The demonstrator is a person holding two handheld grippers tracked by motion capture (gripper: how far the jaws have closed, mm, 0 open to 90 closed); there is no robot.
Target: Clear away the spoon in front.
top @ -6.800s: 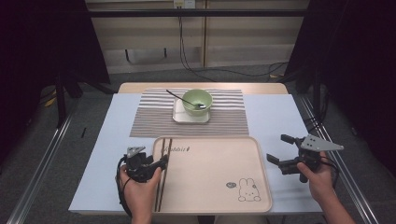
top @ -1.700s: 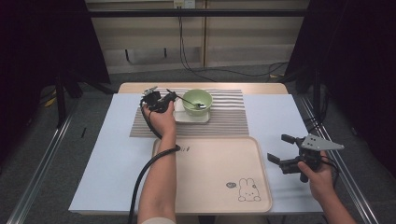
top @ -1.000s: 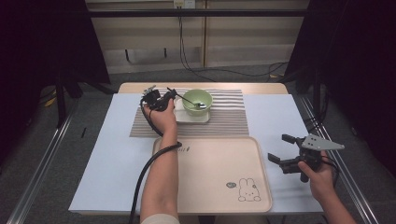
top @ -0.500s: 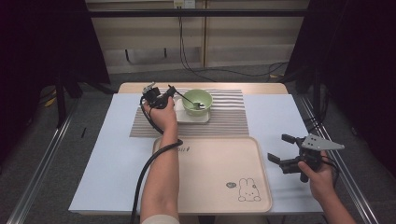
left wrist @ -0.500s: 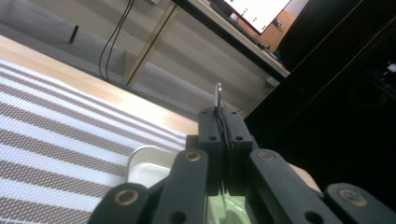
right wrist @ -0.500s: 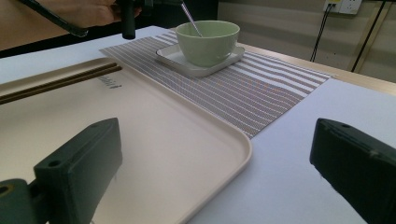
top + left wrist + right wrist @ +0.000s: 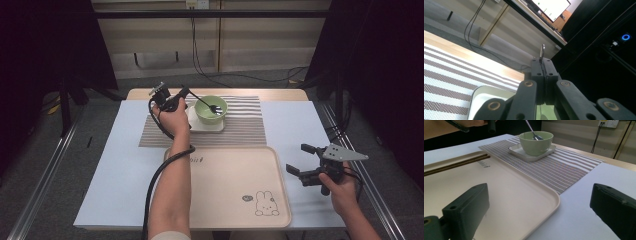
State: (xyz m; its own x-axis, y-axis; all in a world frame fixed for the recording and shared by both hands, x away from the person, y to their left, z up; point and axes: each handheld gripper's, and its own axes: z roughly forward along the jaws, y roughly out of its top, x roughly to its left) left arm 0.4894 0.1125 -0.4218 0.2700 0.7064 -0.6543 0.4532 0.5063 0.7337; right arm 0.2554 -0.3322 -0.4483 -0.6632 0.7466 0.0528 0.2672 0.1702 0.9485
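So the left claw [image 7: 184,93] has just finished closing, and it's clamped tight on the handle of the spoon [image 7: 206,103]; in the left gripper view you can see the two jaws pressed flat together with the thin metal handle tip [image 7: 542,51] poking out above them. A second ago the claw was a bit wider around the handle, now it's properly pinched.

Compared with the frames from a moment back, the handle end has come up a little with the hand; the spoon now slants down from the claw into the green bowl [image 7: 210,109], and its business end still sits inside the bowl, which you can also spot from the right gripper view [image 7: 535,137]. The bowl sits on a small white square plate [image 7: 202,126] on the striped placemat [image 7: 247,130] at the far side of the tabletop [image 7: 115,165].

My read: the grab is done and the lift-out has started; next would be carrying the spoon clear of the rim, probably over to the beige tray [image 7: 235,190], where a pair of chopsticks [image 7: 454,165] already lies along the left edge. Worth watching that the spoon doesn't snag the rim and drag the bowl off its plate.

Right claw [image 7: 303,161] is parked off the right side of the tray; jaws spread wide apart, nothing in them, and it hasn't budged compared with the earlier shots.
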